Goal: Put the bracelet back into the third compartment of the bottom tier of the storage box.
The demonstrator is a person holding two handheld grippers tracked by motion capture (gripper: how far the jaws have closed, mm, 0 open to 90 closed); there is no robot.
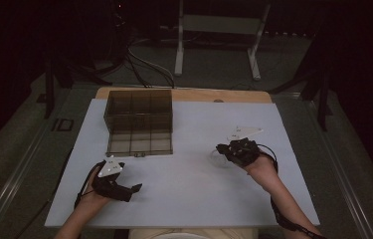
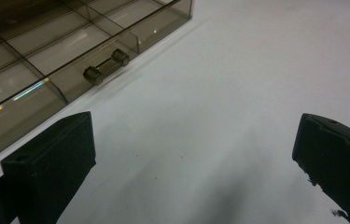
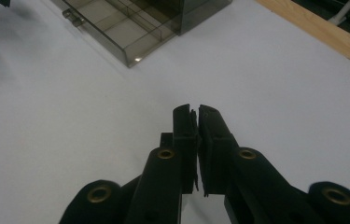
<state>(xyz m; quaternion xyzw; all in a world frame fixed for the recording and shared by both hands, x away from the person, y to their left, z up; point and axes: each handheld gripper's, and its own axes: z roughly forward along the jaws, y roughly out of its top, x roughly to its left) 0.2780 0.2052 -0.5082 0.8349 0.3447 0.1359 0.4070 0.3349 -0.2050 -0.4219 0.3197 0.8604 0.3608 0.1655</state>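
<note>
A smoky, see-through box (image 1: 139,122) with several compartments stands at the back left of the white table top (image 1: 199,194). Its small latch (image 1: 139,155) is on the near wall. My left gripper (image 1: 132,191) rests low at the front left, jaws wide open and pointing right, nothing between them. In the left gripper view the open gripper (image 2: 193,140) hovers over bare table, with the box (image 2: 46,60) and its latch (image 2: 106,66) just ahead to the left. My right gripper (image 1: 220,148) is at mid right, shut (image 3: 197,112) and pointing toward the box (image 3: 135,23).
A faint clear round shape (image 1: 218,158) lies by the right gripper's tips; I cannot tell what it is. A wooden strip (image 1: 184,94) edges the table's far side. Beyond it are cables and a white stand (image 1: 219,30) on the floor.
</note>
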